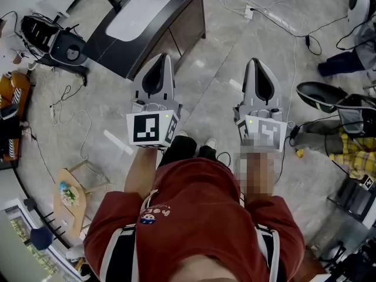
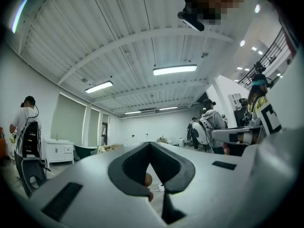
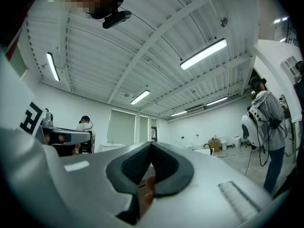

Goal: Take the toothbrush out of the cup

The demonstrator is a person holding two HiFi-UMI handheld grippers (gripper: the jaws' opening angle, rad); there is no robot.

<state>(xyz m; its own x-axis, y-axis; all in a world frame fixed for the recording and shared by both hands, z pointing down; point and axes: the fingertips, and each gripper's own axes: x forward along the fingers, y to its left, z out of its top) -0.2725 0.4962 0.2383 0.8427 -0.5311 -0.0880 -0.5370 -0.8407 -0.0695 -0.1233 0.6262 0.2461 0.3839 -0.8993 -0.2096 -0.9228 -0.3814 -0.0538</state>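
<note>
We are holding left gripper and right gripper closed, empty; we are seeking the unseen cup before opening either.

1. The head view is bright and evenly lit. The pale floor carries small white glare streaks and only faint, soft shadows.
2. In the left gripper view, the ceiling lamps burn out to plain white.
3. The long lamp in the right gripper view does the same.
4. Both gripper views bow strongly at the edges, and their corners fall to black.
5. The left gripper and the right gripper, close to their lenses, look soft. The rooms beyond them are sharper.
</note>
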